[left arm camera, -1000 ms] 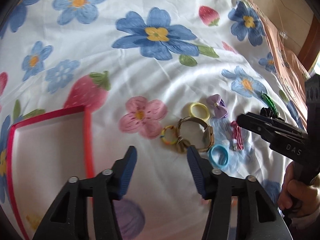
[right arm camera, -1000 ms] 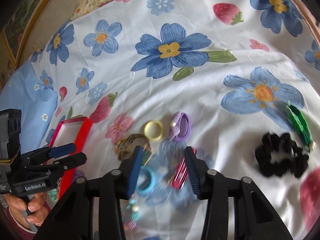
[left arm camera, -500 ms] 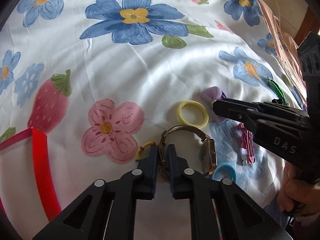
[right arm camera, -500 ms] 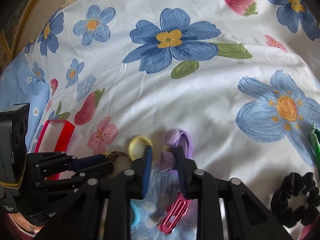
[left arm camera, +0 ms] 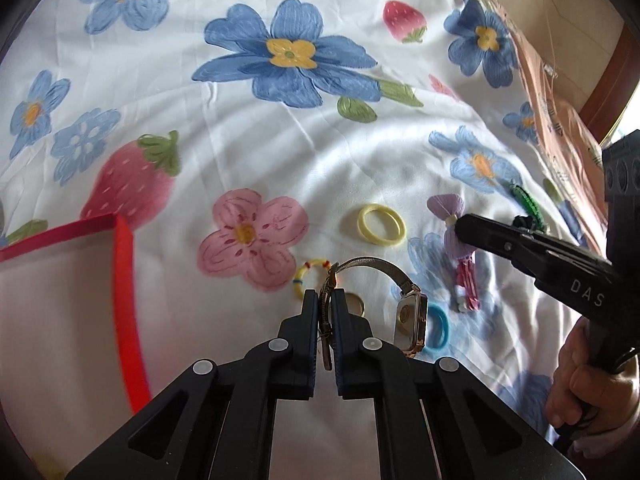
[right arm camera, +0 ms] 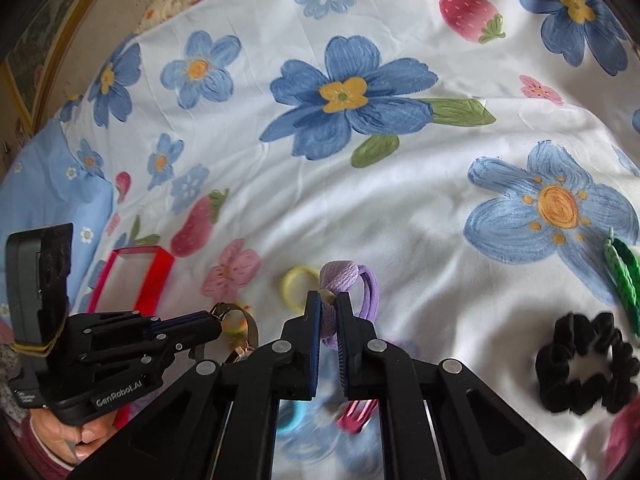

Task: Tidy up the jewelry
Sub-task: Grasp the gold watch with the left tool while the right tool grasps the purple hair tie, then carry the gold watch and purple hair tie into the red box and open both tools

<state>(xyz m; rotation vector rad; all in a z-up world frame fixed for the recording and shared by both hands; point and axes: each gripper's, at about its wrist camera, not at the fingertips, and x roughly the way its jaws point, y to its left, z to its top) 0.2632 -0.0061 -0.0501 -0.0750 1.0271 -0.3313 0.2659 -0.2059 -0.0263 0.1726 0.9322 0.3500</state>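
Observation:
A gold watch (left arm camera: 376,268) with a mesh band lies on the flowered sheet. My left gripper (left arm camera: 326,300) is closing its jaws on the band near the clasp, and the pads press on it. It also shows in the right wrist view as the left gripper (right arm camera: 218,320). A purple bow hair tie (right arm camera: 344,276) sits between the pads of my right gripper (right arm camera: 329,304), whose jaws are closing and squeeze its knot. The red-walled tray (left arm camera: 124,280) stands to the left, open and pale inside.
Around the watch lie a yellow hair ring (left arm camera: 380,224), a small multicoloured ring (left arm camera: 308,276), a blue hair tie (left arm camera: 438,328) and a pink clip (left arm camera: 466,284). A green clip (right arm camera: 624,276) and a black scrunchie (right arm camera: 584,364) lie to the right. A person's hand (left arm camera: 576,380) holds the right gripper.
Both grippers came down onto the pile and shut from open, the left on the watch band, the right on the purple bow. The watch band now stands slightly lifted.

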